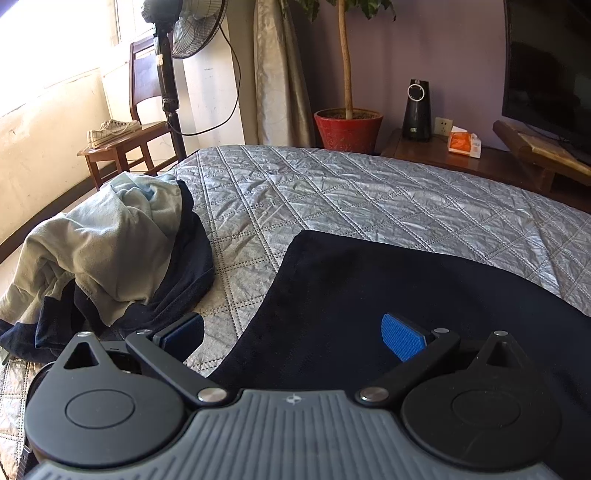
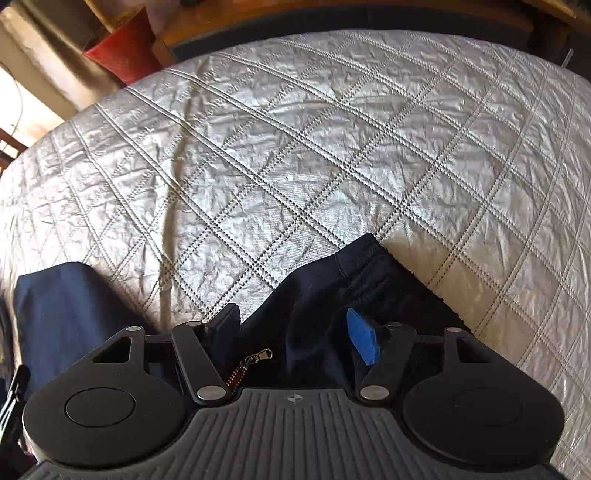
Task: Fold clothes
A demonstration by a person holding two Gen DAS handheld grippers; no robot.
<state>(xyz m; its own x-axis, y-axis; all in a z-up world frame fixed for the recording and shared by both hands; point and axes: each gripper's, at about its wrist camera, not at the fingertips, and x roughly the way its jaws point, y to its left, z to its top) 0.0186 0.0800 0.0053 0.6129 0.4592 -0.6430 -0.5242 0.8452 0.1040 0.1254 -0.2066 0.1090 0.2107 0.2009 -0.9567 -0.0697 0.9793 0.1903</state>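
Silvery quilted bedspread (image 1: 369, 192): crinkled cloth with a satin sheen and stitched diamond lines. Dark navy garment (image 1: 388, 291): matt, soft-looking fabric, with a metal zip pull (image 2: 258, 357); light grey-green crumpled garment (image 1: 107, 254) likewise matt cloth

Two tongs on show, the left tongs (image 1: 293, 338) and the right tongs (image 2: 295, 332). One quilted bed (image 1: 369, 192). One dark garment (image 1: 388, 288) laid out, one heap of clothes (image 1: 107, 251) beside it. One fan (image 1: 192, 29), one chair (image 1: 144, 92), one pair of sneakers (image 1: 112, 131), one red plant pot (image 1: 347, 129), one TV (image 1: 546, 66).
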